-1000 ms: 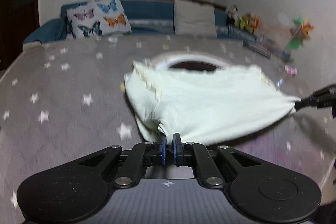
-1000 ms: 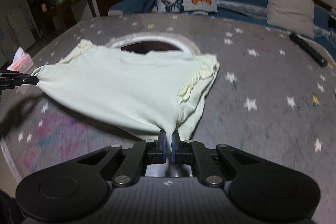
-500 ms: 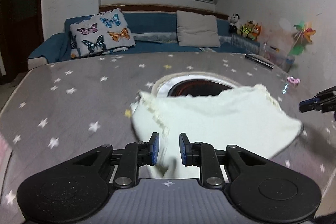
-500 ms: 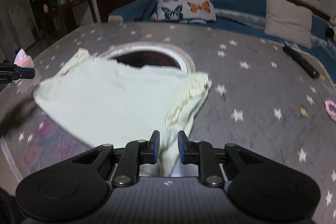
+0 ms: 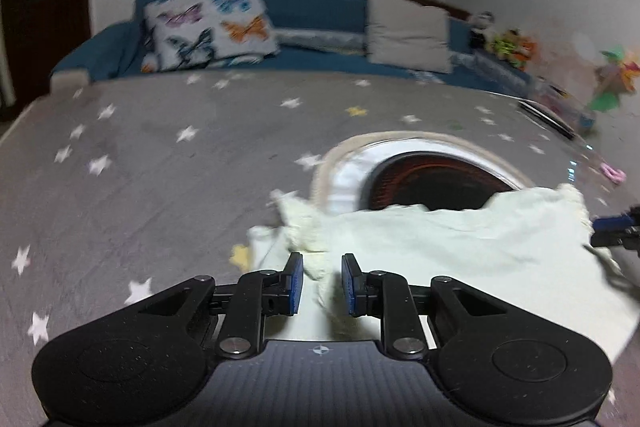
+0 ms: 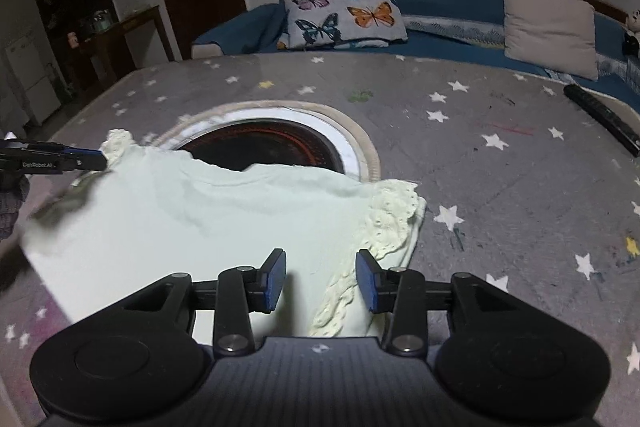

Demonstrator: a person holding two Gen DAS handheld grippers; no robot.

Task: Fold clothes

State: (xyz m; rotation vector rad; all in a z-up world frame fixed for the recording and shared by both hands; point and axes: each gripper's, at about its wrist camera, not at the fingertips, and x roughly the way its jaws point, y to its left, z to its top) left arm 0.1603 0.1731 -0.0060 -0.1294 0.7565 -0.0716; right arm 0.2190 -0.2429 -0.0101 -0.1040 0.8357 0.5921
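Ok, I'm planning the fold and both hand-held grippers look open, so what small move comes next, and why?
Probably bring the right hand-held gripper down to close on the ruffled sleeve just ahead of it. Both it and the left hand-held gripper stand open, gripping nothing, and the pale top lies spread on the star-print table with that sleeve sticking out sideways, which seems the natural flap to fold inward.

You see a pale yellow-green top with lace trim, a grey star-printed tablecloth, a butterfly-patterned cushion, blue gripper pads.
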